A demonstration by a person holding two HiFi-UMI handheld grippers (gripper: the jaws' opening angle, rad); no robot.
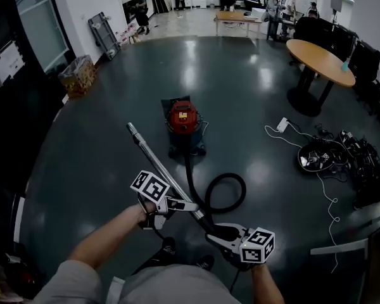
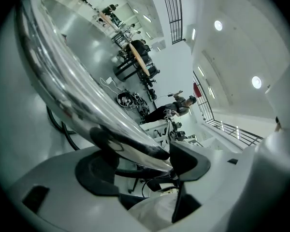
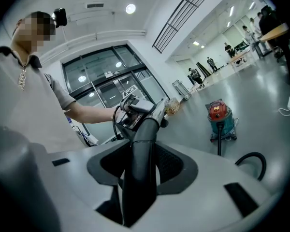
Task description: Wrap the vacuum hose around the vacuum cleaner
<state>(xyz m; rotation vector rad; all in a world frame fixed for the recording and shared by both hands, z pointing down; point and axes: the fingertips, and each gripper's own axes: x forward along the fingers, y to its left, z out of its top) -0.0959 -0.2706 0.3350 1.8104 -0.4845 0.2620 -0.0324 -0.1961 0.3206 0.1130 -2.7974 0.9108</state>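
Clamping the hose [image 1: 242, 189], right gripper [image 1: 216, 235] hides its end.

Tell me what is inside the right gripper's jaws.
The black plastic hose handle sits clamped in the right gripper and runs up to the chrome wand tube. Its lower end is hidden behind the gripper's body.

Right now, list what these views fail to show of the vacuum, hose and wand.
- Head view: where the hose joins the wand hides under the right hand-held gripper.
- Left gripper view: the wand's tip is cut off by the top edge.
- Head view: the vacuum cleaner controls are too small.
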